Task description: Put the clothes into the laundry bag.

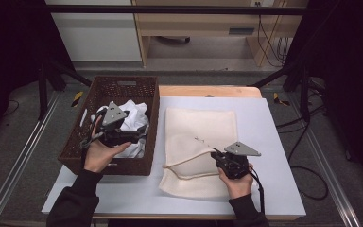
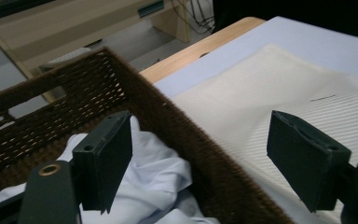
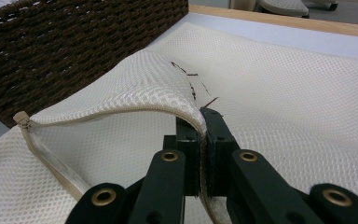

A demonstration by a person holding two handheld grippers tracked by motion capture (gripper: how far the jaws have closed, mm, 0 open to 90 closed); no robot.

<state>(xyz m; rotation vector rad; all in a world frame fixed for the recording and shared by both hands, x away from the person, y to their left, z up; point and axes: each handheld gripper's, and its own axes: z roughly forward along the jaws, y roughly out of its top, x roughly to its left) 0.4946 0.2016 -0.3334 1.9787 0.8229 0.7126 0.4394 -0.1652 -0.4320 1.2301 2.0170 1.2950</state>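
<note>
At nine o'clock on the table, the brown wicker basket [image 1: 78,142] holds crumpled white clothes [image 1: 133,113]. The left gripper [image 2: 205,158] hovers above them with jaws wide apart and nothing between them, apparently ready to pick a garment. The basket's woven wall [image 2: 200,144] stands between the clothes and the bag. Toward three o'clock, the cream mesh laundry bag [image 1: 201,130] lies flat on the pale table cover [image 1: 274,142]. The right gripper [image 3: 204,140] is clamped on the bag's zippered edge [image 3: 121,112], lifting it so the mouth gapes toward the basket.
</note>
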